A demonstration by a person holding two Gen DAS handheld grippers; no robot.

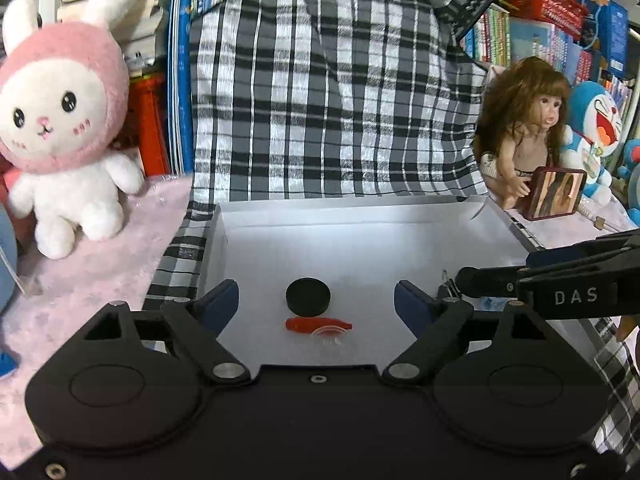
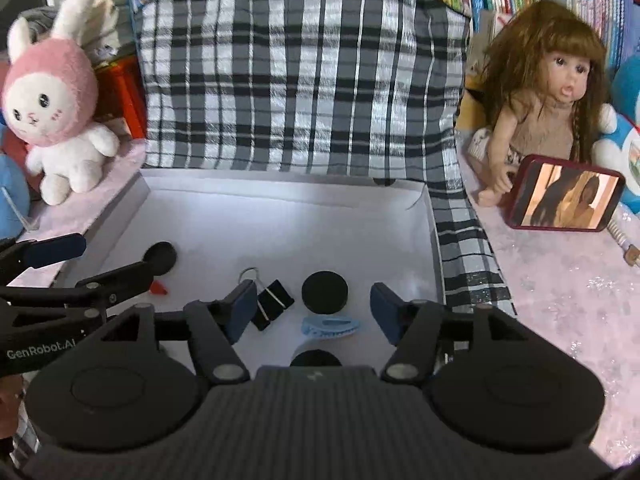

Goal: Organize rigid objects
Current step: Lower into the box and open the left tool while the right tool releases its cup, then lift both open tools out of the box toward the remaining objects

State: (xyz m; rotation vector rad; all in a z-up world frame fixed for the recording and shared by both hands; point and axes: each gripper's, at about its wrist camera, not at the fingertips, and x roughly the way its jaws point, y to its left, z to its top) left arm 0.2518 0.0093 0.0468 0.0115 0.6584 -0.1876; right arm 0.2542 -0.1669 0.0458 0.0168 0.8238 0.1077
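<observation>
White box [image 2: 428, 240], inside lying flat: black pucks [image 2: 324, 293], blue hair clip [image 2: 330, 327], black binder clip [image 2: 272, 304], red clip [image 1: 318, 325]

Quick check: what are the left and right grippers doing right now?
Left gripper: open, holding nothing, above the white box.
Right gripper: open, holding nothing.

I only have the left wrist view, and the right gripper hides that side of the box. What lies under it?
Observer: A black binder clip, on the box floor.
Operator: Anything else there?
Observer: A blue hair clip, lying close to it.
Operator: I count one black disc. Is that all?
Observer: No, a second disc lies just right of the binder clip.
</observation>
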